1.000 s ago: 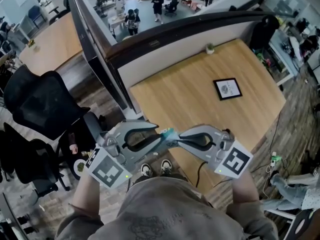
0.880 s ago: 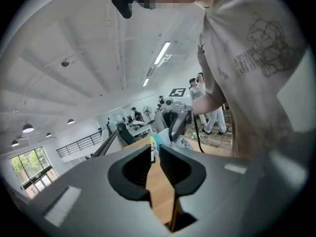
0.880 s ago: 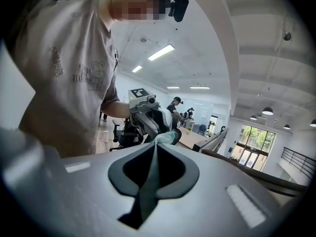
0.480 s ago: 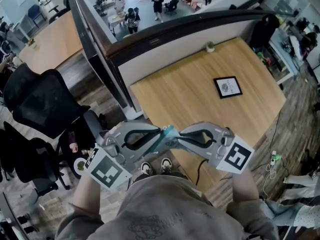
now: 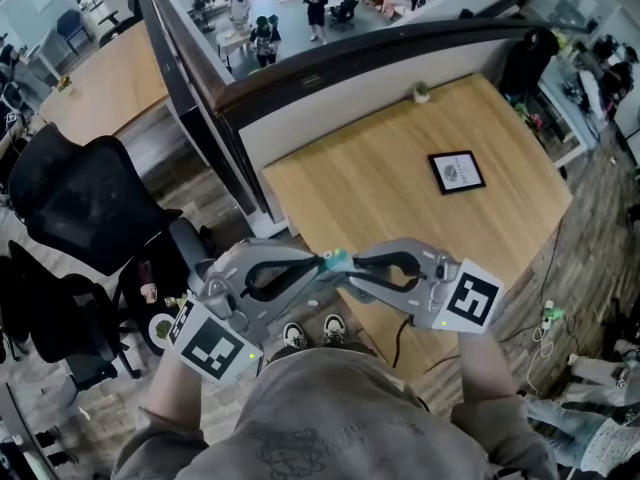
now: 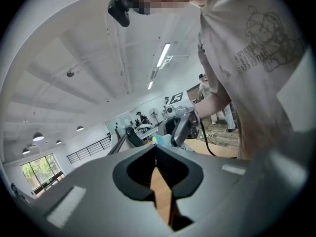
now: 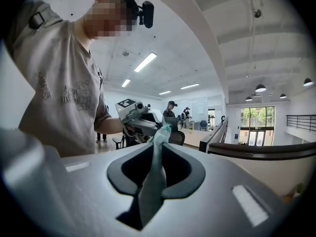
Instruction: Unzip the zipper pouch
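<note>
Holding the teal zipper pouch (image 5: 335,260) in the air between the two claws, the person keeps both close to the chest, tips facing each other. The pouch is off the worktop (image 5: 380,203), and in the head view it sits over that worktop's near edge. Left claw (image 5: 322,265): jaws together at the tips. Its own view shows the teal pouch right at the tip and nothing further back in the gap, so it pinches just an edge of the pouch. Which part of the pouch that is, too small to tell. Right claw (image 5: 349,268): narrow, jaws opening. Its own view shows a strip of the teal fabric running the whole way between the jaws and out past the tips, and the pads are on it. The two claw tips are just beside each other, with only a short bit of pouch showing between them. The wooden worktop carries a dark framed card (image 5: 455,174) well away from the claws. A black office chair (image 5: 85,208) stands to the left of the worktop on the floor. The person's shoes (image 5: 310,337) show below the claws.
</note>
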Motion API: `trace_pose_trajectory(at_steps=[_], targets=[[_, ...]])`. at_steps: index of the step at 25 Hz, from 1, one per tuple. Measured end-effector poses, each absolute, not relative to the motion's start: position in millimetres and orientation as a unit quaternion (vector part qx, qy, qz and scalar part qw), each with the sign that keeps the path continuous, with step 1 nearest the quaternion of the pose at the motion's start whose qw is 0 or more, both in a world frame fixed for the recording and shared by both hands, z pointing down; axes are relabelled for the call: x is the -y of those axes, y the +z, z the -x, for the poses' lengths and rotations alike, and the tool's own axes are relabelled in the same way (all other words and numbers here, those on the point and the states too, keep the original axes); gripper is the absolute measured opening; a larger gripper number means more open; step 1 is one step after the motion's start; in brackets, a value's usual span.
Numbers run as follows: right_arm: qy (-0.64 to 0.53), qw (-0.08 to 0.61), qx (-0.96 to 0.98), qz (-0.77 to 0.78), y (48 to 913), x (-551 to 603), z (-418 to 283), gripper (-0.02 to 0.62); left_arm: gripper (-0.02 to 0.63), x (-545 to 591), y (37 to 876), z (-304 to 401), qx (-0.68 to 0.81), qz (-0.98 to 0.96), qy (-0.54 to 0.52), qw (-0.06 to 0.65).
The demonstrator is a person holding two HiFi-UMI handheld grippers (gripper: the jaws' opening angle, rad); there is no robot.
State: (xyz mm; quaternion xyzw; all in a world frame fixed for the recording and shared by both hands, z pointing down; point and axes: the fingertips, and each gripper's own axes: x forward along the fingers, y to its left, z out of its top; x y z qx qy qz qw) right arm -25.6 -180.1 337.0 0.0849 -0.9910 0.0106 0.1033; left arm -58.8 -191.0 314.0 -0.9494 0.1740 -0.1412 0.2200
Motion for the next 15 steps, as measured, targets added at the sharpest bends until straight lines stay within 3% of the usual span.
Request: trace_pose_trajectory(at_steps=[8,15], targets=[[0.029,0.103,0.992,-0.071,339,175,34,0.095,0.003,182,323,62,-0.166,0.948,-0.159,0.219],[0.032,0.094,0.991,-0.092,338,186,35,0.106,0.003,180,328,59,-0.158,0.946,-0.172,0.226]])
